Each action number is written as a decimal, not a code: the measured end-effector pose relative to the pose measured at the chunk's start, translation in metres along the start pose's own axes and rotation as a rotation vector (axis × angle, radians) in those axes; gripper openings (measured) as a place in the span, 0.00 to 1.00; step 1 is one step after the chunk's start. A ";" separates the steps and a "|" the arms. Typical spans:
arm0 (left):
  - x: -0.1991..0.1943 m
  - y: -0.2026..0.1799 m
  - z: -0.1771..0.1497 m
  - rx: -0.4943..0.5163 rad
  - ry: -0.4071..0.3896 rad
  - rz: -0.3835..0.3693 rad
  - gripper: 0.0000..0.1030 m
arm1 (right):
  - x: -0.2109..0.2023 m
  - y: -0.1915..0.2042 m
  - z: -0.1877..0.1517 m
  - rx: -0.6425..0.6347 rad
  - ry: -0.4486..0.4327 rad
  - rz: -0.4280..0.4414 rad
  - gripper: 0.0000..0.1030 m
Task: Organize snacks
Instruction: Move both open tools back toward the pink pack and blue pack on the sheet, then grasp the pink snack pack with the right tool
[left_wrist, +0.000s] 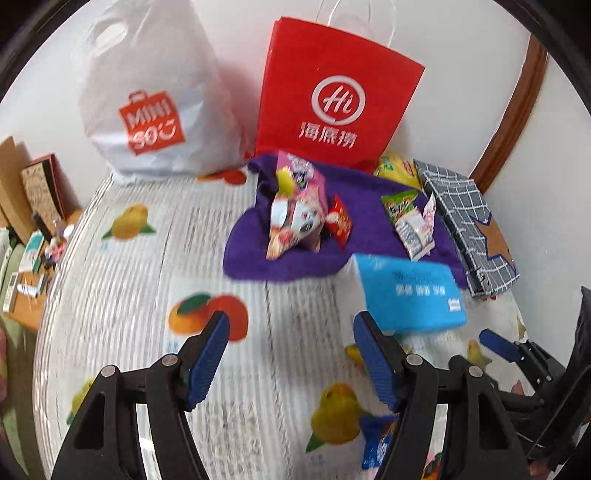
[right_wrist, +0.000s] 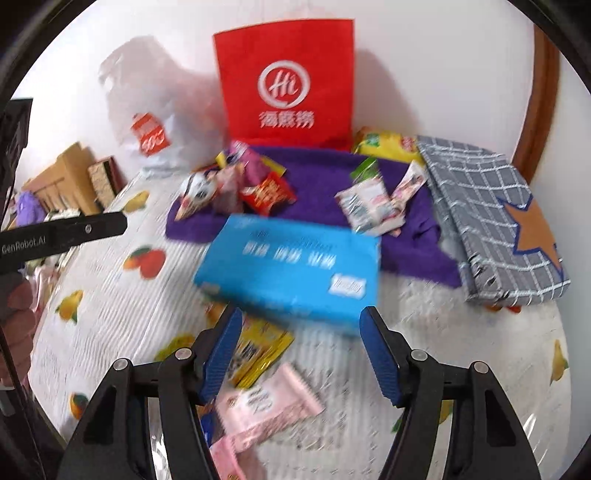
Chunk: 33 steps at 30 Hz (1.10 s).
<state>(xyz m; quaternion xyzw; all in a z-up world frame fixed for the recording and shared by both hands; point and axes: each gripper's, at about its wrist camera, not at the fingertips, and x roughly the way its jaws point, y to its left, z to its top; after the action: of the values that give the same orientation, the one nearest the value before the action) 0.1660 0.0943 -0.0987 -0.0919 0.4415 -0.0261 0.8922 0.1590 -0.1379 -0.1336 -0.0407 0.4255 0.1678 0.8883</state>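
Observation:
Snack packets lie on a purple towel (left_wrist: 369, 206) (right_wrist: 321, 166): a pink-and-white pile (left_wrist: 295, 210) (right_wrist: 218, 188), a red packet (left_wrist: 339, 220) (right_wrist: 267, 194), and a green-and-white pair (left_wrist: 408, 218) (right_wrist: 369, 201). A blue box (left_wrist: 410, 291) (right_wrist: 291, 266) lies at the towel's front edge. A yellow packet (right_wrist: 258, 350) and pink packets (right_wrist: 266, 402) lie on the table near me. My left gripper (left_wrist: 291, 358) is open and empty over the tablecloth. My right gripper (right_wrist: 301, 350) is open and empty just before the blue box, above the yellow and pink packets.
A red paper bag (left_wrist: 340, 99) (right_wrist: 286, 85) and a white plastic bag (left_wrist: 147, 99) (right_wrist: 151, 110) stand against the wall. A folded grey checked cloth (left_wrist: 469, 225) (right_wrist: 495, 221) lies right. A yellow bag (right_wrist: 388, 146) sits behind the towel. Boxes (right_wrist: 70, 177) stand left.

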 end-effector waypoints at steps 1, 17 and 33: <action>0.000 0.001 -0.006 -0.002 0.004 0.000 0.66 | 0.002 0.001 -0.004 0.001 0.009 0.004 0.63; 0.000 0.007 -0.049 -0.034 0.030 -0.034 0.66 | 0.034 0.010 -0.045 -0.083 0.114 -0.089 0.56; 0.009 -0.012 -0.064 -0.009 0.062 -0.034 0.66 | 0.037 -0.026 -0.062 0.030 0.115 -0.005 0.49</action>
<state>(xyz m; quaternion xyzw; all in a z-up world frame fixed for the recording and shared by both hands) 0.1211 0.0725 -0.1419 -0.1025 0.4676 -0.0422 0.8770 0.1436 -0.1653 -0.2033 -0.0379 0.4781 0.1567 0.8634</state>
